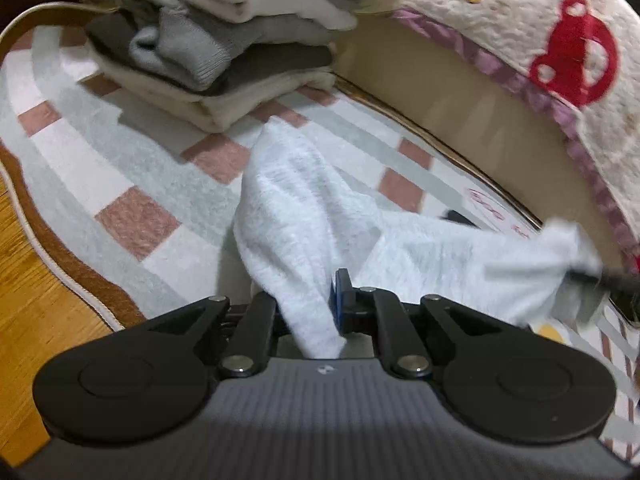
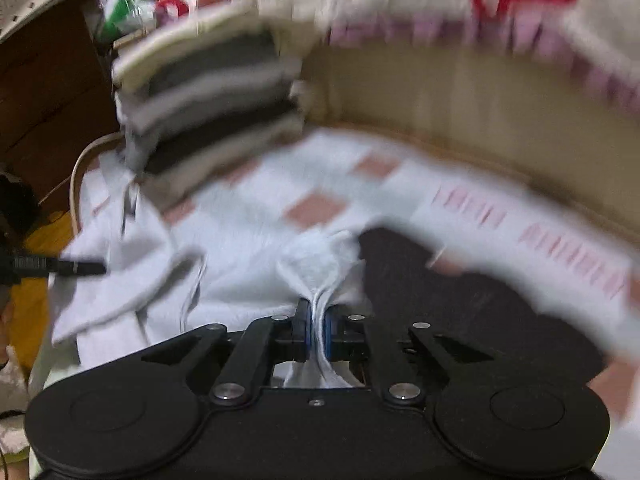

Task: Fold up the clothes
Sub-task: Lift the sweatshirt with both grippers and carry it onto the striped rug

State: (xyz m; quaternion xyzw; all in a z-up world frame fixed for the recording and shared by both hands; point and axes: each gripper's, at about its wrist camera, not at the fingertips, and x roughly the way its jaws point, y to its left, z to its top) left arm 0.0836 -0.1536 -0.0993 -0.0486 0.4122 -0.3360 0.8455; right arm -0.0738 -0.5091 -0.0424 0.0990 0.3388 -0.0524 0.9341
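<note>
White knit garment (image 1: 304, 200): soft, light, limp; left gripper (image 1: 306, 304) and right gripper (image 2: 317, 334) each pinching an edge above the checked rug (image 1: 136, 184)

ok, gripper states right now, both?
Left gripper: closed on the white garment.
Right gripper: closed on a bunched edge of the same white garment.

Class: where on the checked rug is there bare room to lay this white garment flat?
Free: the checked rug left of the white garment, in front of the folded stack, out to the rug's brown edge. Crowded: the back corner under the stack, and the strip along the bed base.
</note>
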